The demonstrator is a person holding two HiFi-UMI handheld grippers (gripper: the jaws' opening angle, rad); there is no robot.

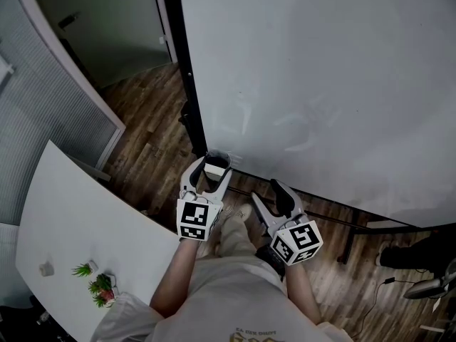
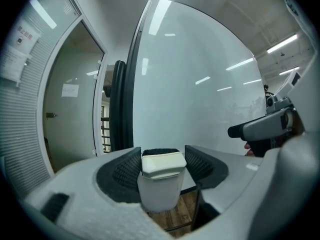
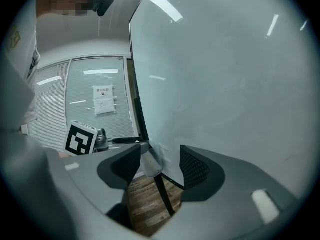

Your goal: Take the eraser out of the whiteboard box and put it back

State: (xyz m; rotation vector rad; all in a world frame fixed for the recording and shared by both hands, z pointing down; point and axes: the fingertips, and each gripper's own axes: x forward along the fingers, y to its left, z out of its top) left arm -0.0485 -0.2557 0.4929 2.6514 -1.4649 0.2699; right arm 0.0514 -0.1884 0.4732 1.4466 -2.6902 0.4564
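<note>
The left gripper's (image 2: 161, 160) jaws stand partly apart, its 2 ribbed black pads (image 2: 126, 170) flanking the cream, round-cornered eraser (image 2: 161, 164) without visibly pressing it. The eraser's lower half is hidden inside the smooth white box (image 2: 157, 196). The right gripper (image 3: 159, 166) gapes empty beside the glossy whiteboard (image 3: 225, 84).

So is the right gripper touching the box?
Apart. The head view shows floor between the right gripper and the box; its own view shows open, empty jaws.

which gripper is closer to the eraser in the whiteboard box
Left. The left gripper has its jaws either side of the eraser in its box; the right gripper hangs off to the right, jaws open and empty.
</note>
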